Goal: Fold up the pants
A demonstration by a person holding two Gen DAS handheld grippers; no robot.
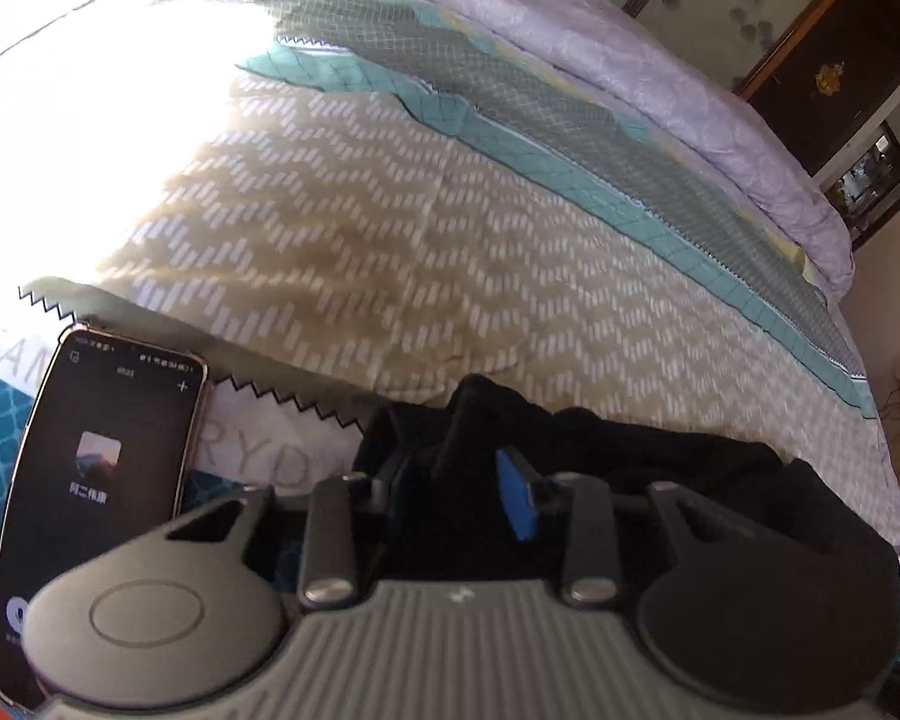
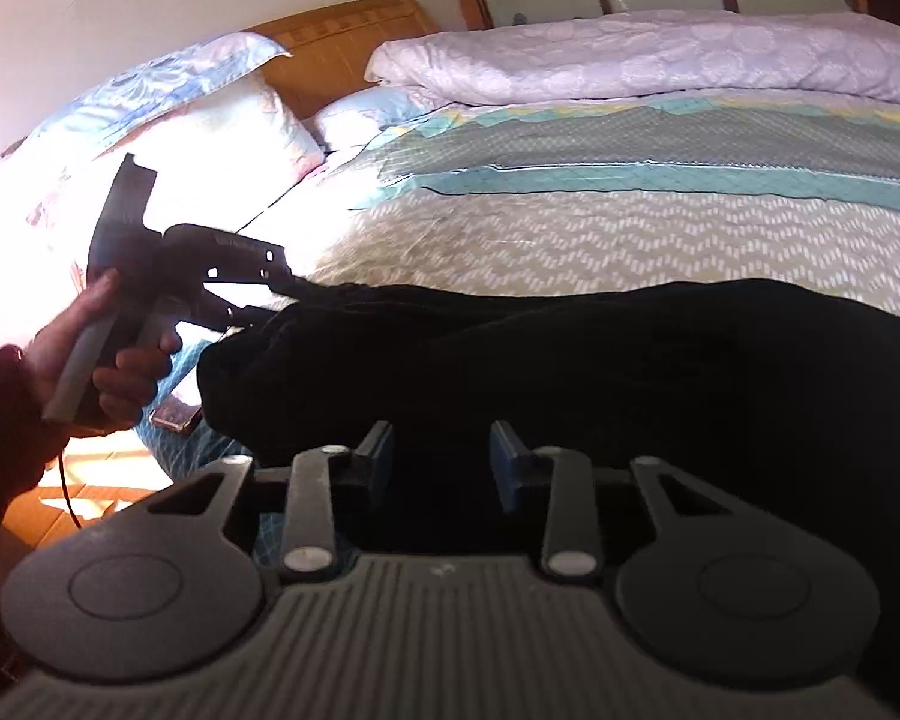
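Observation:
Black pants (image 2: pixel 630 360) lie stretched along the near edge of the bed. In the left wrist view they show as a dark heap (image 1: pixel 690 462). My left gripper (image 1: pixel 459 486) has a raised fold of the black cloth between its blue pads and looks shut on it. From the right wrist view the left gripper (image 2: pixel 291 291) meets the pants' left end, with a person's hand (image 2: pixel 108 360) around its handle. My right gripper (image 2: pixel 441 459) sits low over the middle of the pants. Its jaws stand a little apart with black cloth filling the gap, and a grip cannot be made out.
A phone (image 1: pixel 108 480) with a lit screen lies on the bed's edge just left of my left gripper. The patterned bedcover (image 1: pixel 390 240) spreads beyond the pants. A rolled lilac quilt (image 2: pixel 660 54) lies along the far side, with pillows (image 2: pixel 198 108) at a wooden headboard (image 2: pixel 342 42).

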